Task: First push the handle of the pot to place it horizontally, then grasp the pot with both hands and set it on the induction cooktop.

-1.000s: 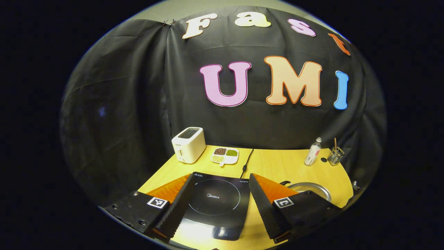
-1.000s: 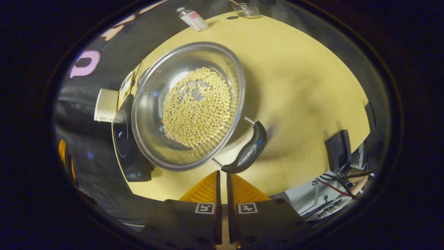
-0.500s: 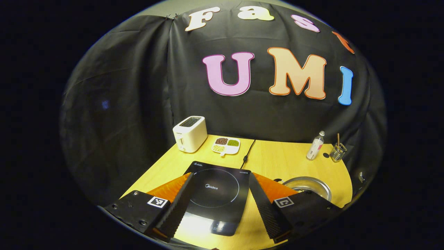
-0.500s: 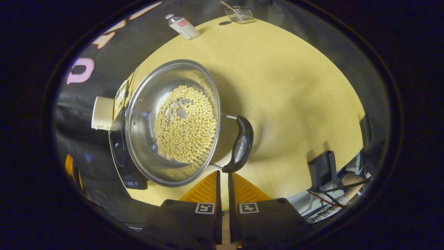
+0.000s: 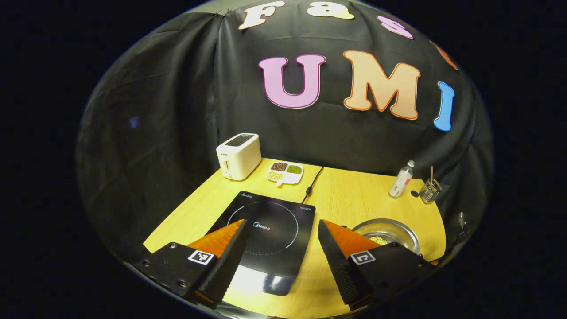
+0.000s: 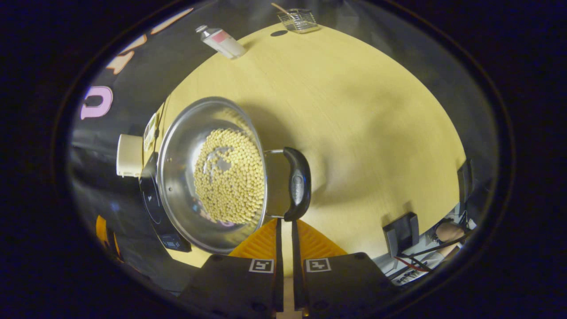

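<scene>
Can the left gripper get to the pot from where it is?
Probably yes. The left gripper is open, holds nothing, and hovers over the cooktop; the pot sits just beside it on bare table.

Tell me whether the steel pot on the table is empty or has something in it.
Not empty. The round steel pot holds a layer of small pale yellow beans covering most of its bottom, with a bare patch near the middle.

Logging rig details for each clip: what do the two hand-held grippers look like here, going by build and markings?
Both look alike. The left hand-held gripper has two wedge-shaped fingers with ribbed faces, each on a dark block body with visible screws and a square black-and-white tag on top. The right hand-held gripper has the same ribbed wedges and one square tag per finger block. No cables or sleeves can be seen on either.
</scene>
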`<act>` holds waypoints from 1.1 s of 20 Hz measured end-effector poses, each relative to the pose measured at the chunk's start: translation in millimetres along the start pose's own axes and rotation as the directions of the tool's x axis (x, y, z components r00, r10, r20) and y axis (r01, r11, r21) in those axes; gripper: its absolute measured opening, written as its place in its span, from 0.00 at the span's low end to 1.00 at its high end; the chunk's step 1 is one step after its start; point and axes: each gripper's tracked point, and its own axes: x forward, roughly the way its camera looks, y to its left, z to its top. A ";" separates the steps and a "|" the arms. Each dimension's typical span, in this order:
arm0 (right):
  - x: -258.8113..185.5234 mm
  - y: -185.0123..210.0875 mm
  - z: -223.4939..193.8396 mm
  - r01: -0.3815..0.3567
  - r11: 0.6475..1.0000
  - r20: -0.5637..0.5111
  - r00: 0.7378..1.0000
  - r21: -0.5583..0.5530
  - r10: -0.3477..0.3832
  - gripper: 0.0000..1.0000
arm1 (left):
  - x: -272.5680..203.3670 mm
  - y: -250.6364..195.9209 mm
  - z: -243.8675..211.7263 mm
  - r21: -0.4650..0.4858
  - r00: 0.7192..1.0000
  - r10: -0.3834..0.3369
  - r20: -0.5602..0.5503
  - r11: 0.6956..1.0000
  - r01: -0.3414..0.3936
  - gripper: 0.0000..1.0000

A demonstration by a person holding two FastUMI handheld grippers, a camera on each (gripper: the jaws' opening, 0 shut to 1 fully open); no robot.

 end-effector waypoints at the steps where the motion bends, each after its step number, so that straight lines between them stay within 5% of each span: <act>1: 1.3 -1.3 6.5 -0.001 1.000 0.001 1.000 0.006 0.001 0.12 | 0.3 -5.2 -2.0 -0.002 1.000 -0.014 -0.002 1.000 0.014 0.95; 22: 10.3 -6.6 68.3 -0.025 0.998 0.058 0.998 -0.051 0.028 0.12 | 11.5 -38.3 -67.2 -0.089 0.979 -0.096 -0.180 0.993 0.081 0.97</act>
